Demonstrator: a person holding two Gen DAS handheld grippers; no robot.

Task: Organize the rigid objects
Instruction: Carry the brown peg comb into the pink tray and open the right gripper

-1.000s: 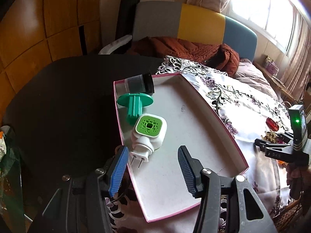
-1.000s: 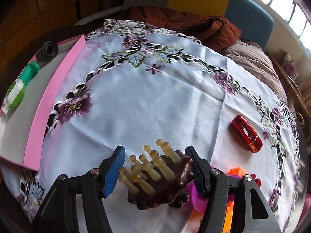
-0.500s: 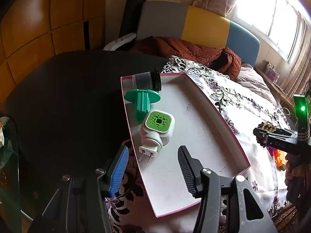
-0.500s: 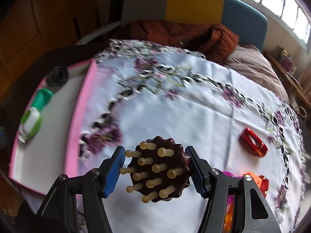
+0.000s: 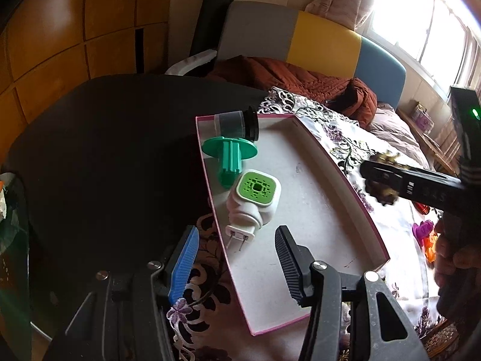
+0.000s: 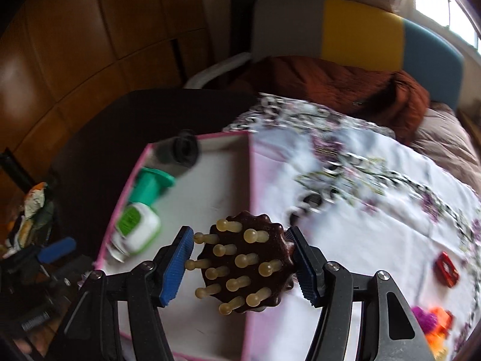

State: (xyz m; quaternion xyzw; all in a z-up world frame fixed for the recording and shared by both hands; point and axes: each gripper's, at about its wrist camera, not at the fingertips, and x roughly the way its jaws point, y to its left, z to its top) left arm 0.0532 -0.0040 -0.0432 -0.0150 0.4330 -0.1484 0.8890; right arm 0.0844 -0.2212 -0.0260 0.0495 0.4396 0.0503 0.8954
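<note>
A shallow white tray with a pink rim (image 5: 315, 216) lies on the table. In it are a dark jar with a black cap (image 5: 237, 124), a green plastic spool (image 5: 230, 153) and a white plug-in device with a green top (image 5: 255, 198). My left gripper (image 5: 236, 236) hovers open at the tray's near left edge, nothing between its fingers. My right gripper (image 6: 240, 240) is shut on a dark brown massage brush with tan pegs (image 6: 246, 261), held in the air over the tray's (image 6: 216, 192) right rim. In the left wrist view the right gripper (image 5: 381, 177) and brush (image 5: 380, 195) come in from the right.
A flowered white cloth (image 6: 375, 216) covers the table right of the tray, with a red item (image 6: 446, 269) and purple and orange items (image 6: 433, 322) on it. Bare dark tabletop (image 5: 120, 150) lies left of the tray. A person's hand (image 5: 451, 255) holds the right gripper. A sofa with a brown blanket (image 5: 300, 75) stands behind.
My right gripper has lifted the brush off the cloth and carried it left, from the cloth to over the tray's right rim. The left gripper has stayed at the tray's near edge.
</note>
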